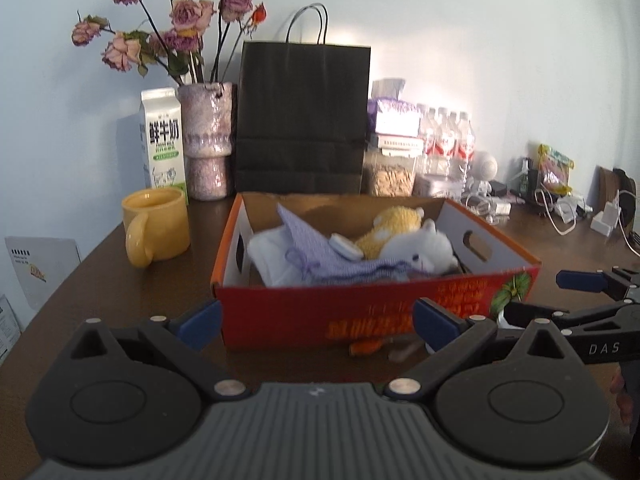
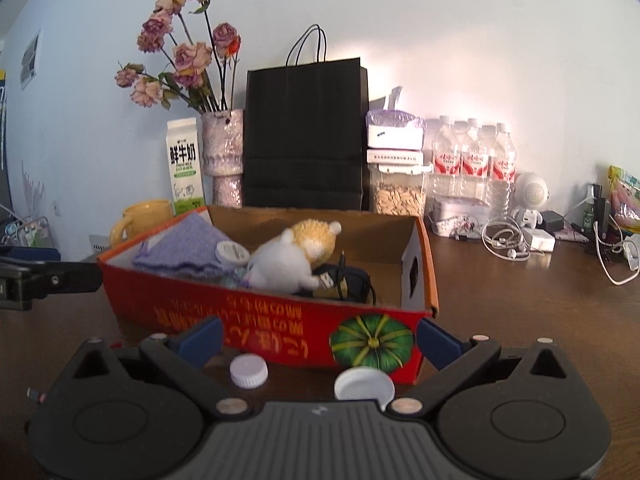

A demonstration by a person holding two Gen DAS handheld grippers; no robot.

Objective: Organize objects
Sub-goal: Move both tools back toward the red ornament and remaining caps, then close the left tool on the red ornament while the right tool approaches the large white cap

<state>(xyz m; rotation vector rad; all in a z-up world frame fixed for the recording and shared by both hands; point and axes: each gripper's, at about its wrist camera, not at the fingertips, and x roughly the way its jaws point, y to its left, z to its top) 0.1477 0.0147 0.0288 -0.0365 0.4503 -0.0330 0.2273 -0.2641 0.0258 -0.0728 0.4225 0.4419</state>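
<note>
A red cardboard box (image 1: 360,308) (image 2: 280,316) stands open on the brown table. Inside lie a purple knitted cloth (image 1: 316,248) (image 2: 188,248), a white cloth (image 1: 268,256), a yellow and white plush toy (image 1: 404,236) (image 2: 296,252), a round white lid (image 2: 232,252) and a black cable (image 2: 352,280). My left gripper (image 1: 318,326) is open just before the box's front wall, holding nothing. My right gripper (image 2: 320,342) is open at the box's front right corner. Two white bottle caps (image 2: 249,370) (image 2: 364,386) lie on the table between its fingers. A small orange item (image 1: 368,346) lies before the box.
Behind the box stand a yellow mug (image 1: 156,226), a milk carton (image 1: 162,140), a vase of dried roses (image 1: 208,144), a black paper bag (image 1: 302,120), a snack jar (image 2: 398,196) and water bottles (image 2: 476,160). Cables and chargers (image 2: 516,240) clutter the right of the table.
</note>
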